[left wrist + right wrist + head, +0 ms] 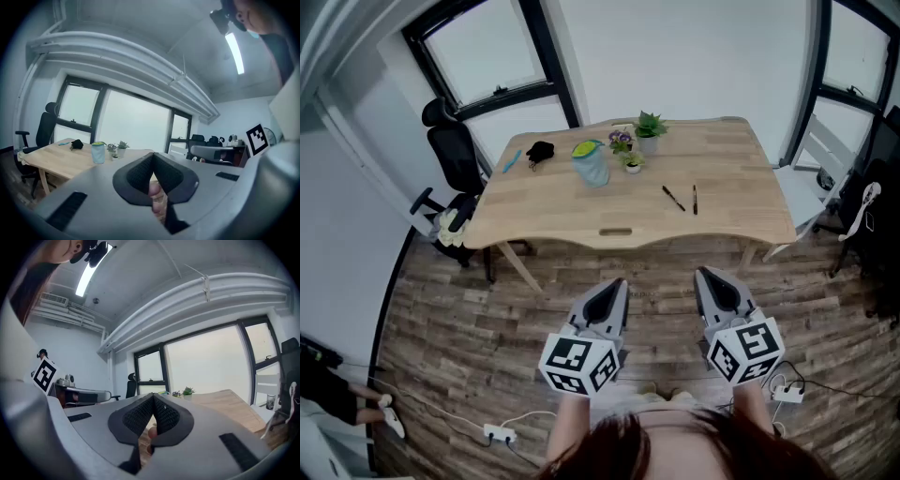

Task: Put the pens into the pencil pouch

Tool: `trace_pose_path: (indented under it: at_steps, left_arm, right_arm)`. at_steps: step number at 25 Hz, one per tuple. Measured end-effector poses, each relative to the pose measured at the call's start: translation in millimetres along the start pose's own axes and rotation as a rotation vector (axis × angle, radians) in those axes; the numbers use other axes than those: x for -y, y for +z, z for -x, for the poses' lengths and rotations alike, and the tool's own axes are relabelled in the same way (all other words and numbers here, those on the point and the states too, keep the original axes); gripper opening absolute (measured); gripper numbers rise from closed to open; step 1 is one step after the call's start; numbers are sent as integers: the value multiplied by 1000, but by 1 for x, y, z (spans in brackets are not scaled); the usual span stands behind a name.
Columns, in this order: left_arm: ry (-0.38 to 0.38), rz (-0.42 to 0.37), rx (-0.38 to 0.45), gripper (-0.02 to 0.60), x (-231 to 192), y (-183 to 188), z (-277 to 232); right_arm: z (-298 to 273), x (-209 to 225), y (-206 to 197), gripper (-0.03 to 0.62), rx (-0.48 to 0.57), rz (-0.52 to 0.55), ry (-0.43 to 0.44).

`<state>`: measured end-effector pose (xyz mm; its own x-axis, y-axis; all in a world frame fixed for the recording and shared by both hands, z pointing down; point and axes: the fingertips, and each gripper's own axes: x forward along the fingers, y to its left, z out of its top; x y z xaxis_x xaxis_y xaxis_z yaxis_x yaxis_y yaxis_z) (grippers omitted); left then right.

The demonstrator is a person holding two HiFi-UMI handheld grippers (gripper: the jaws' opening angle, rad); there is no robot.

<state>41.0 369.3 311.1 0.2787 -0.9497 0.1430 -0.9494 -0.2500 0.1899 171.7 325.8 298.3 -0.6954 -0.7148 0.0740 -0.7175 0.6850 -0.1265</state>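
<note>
left gripper [617, 285], right gripper [704, 275] shut — marker cubes [578, 363], pens [674, 198], perhaps pouch [591, 165]

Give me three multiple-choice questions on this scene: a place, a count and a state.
1. Where do the dark pens lie? A on the table, right of the pouch; B inside the pouch; C left of the pouch.
2. How many dark pens? A one; B two; C four.
3. The left gripper and right gripper are: A wide open; B shut on pens; C shut, empty.
1 A: they lie on bare wood right of the pouch. 2 B: two lie side by side. 3 C: each gripper view shows jaws together, nothing between.
</note>
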Motion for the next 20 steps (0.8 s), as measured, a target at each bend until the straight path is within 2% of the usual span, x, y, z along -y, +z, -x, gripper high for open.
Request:
trace_pose_path:
  at_steps: [13, 20]
  left_arm:
    - [-79, 3, -12, 2, -26, -1, 3]
    - [-88, 14, -14, 2, -37, -3, -6]
  right_arm:
    - [-16, -15, -3, 0, 12, -29, -78]
    - [-28, -14, -5, 0, 17, -41, -78]
